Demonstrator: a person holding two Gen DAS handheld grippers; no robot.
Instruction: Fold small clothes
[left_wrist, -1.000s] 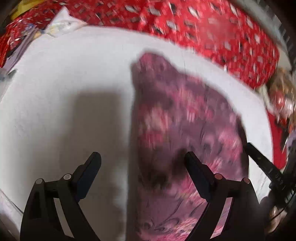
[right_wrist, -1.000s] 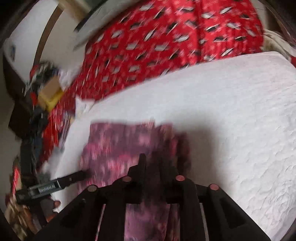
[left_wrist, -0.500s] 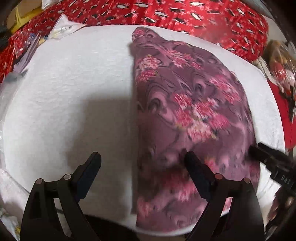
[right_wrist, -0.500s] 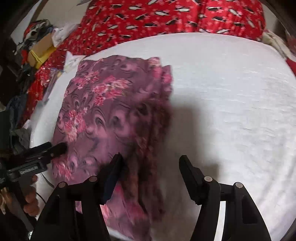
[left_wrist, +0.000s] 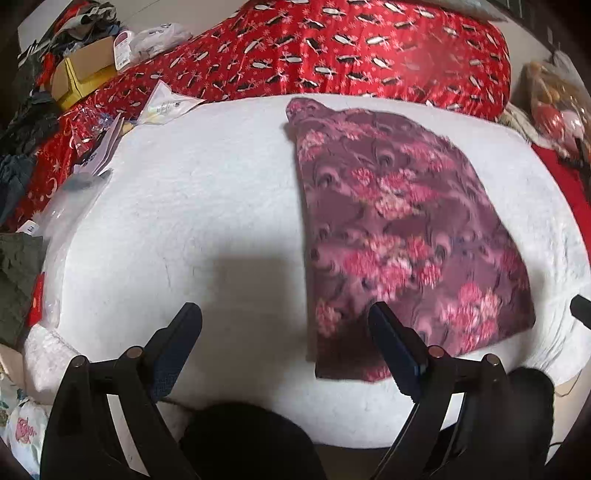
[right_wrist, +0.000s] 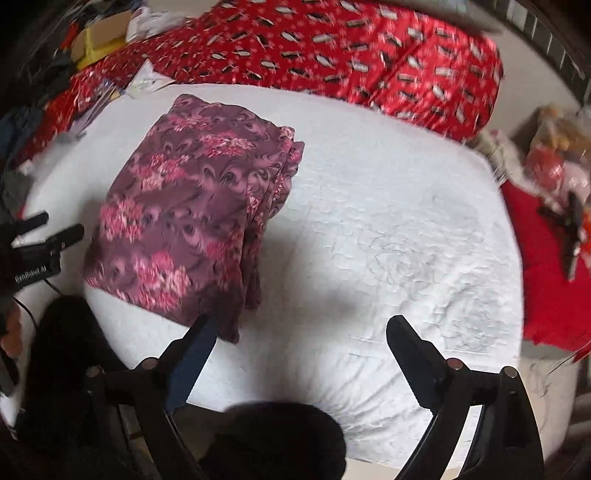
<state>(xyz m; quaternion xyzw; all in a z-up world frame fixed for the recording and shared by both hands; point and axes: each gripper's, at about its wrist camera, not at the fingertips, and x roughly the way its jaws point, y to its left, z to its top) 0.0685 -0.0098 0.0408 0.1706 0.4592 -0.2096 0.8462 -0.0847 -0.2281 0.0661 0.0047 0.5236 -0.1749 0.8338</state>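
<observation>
A purple garment with pink flowers (left_wrist: 399, 229) lies folded flat on the white padded surface (left_wrist: 192, 206). In the right wrist view the garment (right_wrist: 184, 218) lies left of centre with its layered edges on the right side. My left gripper (left_wrist: 284, 325) is open and empty, held above the surface near its front edge, its right finger over the garment's near corner. My right gripper (right_wrist: 299, 336) is open and empty, to the right of the garment's near end. The left gripper (right_wrist: 48, 238) also shows at the left edge of the right wrist view.
A red patterned blanket (left_wrist: 332, 55) lies behind the white surface. Papers and plastic bags (left_wrist: 162, 107) and a cardboard box (left_wrist: 85, 74) sit at the back left. Red cloth and clutter (right_wrist: 554, 236) lie at the right. A dark rounded shape (right_wrist: 273, 439) shows below the grippers.
The right gripper was shut on the garment, then opened and let it go. Both grippers have pulled back and up; the garment now lies folded and still.
</observation>
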